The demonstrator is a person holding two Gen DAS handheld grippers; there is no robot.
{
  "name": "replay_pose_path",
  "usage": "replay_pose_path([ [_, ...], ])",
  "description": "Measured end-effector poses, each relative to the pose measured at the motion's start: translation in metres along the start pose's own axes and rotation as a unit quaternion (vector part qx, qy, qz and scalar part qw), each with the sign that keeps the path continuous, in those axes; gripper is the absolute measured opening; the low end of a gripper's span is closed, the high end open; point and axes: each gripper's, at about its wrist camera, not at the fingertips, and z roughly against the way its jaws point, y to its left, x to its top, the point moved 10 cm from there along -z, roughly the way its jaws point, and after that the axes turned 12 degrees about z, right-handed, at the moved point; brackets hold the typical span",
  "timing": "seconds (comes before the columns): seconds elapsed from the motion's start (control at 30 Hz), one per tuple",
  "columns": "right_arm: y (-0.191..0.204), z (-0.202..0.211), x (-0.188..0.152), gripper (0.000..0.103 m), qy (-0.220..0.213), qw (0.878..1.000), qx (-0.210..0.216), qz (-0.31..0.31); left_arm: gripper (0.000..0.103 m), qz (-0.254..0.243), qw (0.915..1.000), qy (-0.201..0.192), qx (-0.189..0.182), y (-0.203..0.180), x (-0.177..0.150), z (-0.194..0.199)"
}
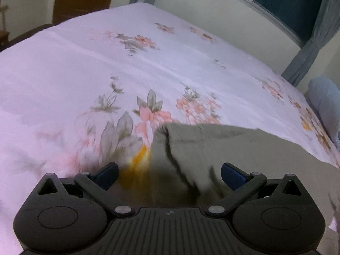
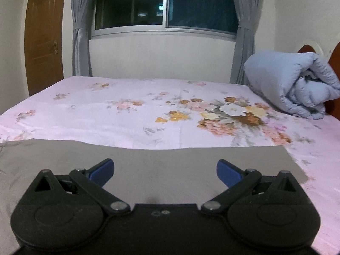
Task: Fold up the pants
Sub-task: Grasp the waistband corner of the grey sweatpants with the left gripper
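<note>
A home bedroom is shown: most of both views is filled by a wide bed covered with a pale pink floral-printed bedsheet (image 2: pixel 131 123), and a rolled light blue quilted duvet (image 2: pixel 293 85) is laid at its head end. A dark sliding window (image 2: pixel 165 4) framed by tied-back grey curtains (image 2: pixel 79 31) is set in the cream wall, and a brown wooden door (image 2: pixel 44 40) is seen beside it.

We find no legible text, label, brand, number or sign in either wrist view; a small mark on the left gripper (image 1: pixel 170 177) body is unreadable.
</note>
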Motion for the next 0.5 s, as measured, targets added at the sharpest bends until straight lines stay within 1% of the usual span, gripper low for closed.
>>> replay_pose_path([
  [0.1, 0.007, -0.014, 0.0, 0.097, -0.001, 1.0, 0.009, 0.0, 0.103, -0.025, 0.9996, 0.01, 0.003, -0.003, 0.008, -0.027],
  [0.17, 0.011, -0.02, -0.001, 0.097, 0.0, 1.0, 0.014, -0.003, 0.103, -0.047, 0.9987, 0.018, 0.003, -0.008, 0.008, -0.04],
  [0.27, 0.013, -0.025, -0.002, 0.097, -0.001, 1.0, 0.015, -0.007, 0.103, -0.082, 0.9964, 0.022, 0.004, -0.013, 0.003, -0.049],
  [0.33, 0.013, -0.027, -0.002, 0.097, 0.0, 1.0, 0.015, -0.01, 0.103, -0.075, 0.9968, 0.025, -0.011, -0.014, 0.004, -0.049],
  [0.37, 0.013, -0.026, -0.003, 0.097, -0.001, 1.0, 0.016, -0.012, 0.098, -0.072, 0.9969, 0.024, -0.021, -0.012, 0.004, -0.046],
  [0.4, 0.012, -0.024, -0.004, 0.097, -0.001, 1.0, 0.015, -0.014, 0.082, -0.07, 0.9966, 0.022, -0.037, -0.014, 0.005, -0.043],
  [0.43, 0.011, -0.024, -0.004, 0.097, -0.001, 1.0, 0.013, -0.015, 0.073, -0.068, 0.9961, 0.02, -0.052, -0.015, 0.007, -0.037],
  [0.47, 0.011, -0.023, -0.004, 0.097, 0.0, 1.0, 0.013, -0.017, 0.06, -0.059, 0.9951, 0.021, -0.077, -0.018, 0.007, -0.031],
  [0.5, 0.01, -0.021, -0.004, 0.097, 0.0, 1.0, 0.013, -0.017, 0.06, -0.055, 0.9945, 0.019, -0.087, -0.02, 0.008, -0.028],
])
